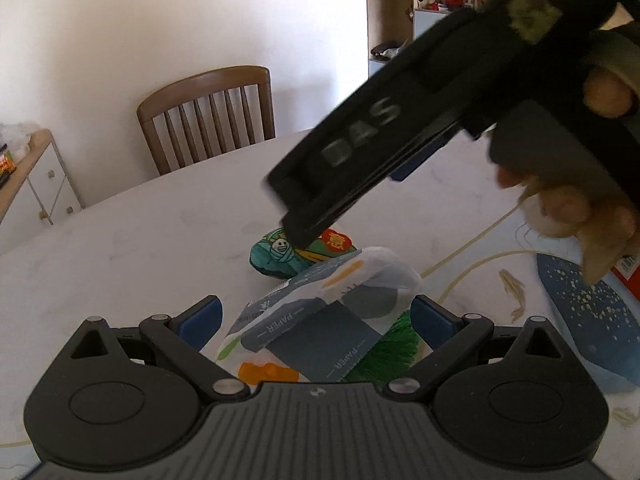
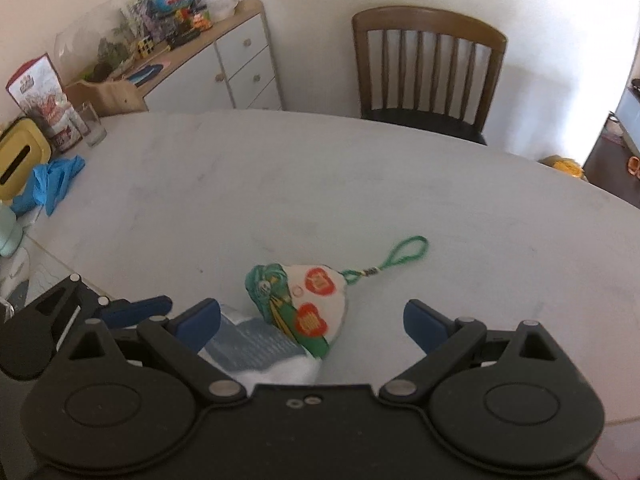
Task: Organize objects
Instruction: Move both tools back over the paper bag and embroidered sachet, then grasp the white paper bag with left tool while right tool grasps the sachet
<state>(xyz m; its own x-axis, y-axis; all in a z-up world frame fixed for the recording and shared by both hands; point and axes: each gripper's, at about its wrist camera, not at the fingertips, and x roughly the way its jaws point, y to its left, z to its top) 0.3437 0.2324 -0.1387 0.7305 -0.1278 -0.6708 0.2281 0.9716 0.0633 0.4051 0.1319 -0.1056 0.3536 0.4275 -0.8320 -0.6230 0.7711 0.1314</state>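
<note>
1. The left claw [image 1: 316,316] is held low over the pale surface [image 1: 160,248], jaws spread wide, with a tissue pack [image 1: 320,312] lying between its blue pads, gripped by neither.
2. The right claw [image 2: 312,320] is seen spread open as well, nothing clamped; an embroidered charm [image 2: 308,304] rests on the surface [image 2: 360,184] just ahead of it, beside the tissue pack [image 2: 256,344].
3. From the left wrist, the right claw [image 1: 304,236] is shown slanting down from the upper right, a hand [image 1: 580,216] wrapped round its handle, its tip right at the charm [image 1: 288,256].
4. Only the right wrist view reveals the charm's green cord loop [image 2: 400,252], a blue glove [image 2: 52,184] and a chair [image 2: 428,64].
5. Only the left wrist view shows green bristles [image 1: 384,352] under the pack.
</note>
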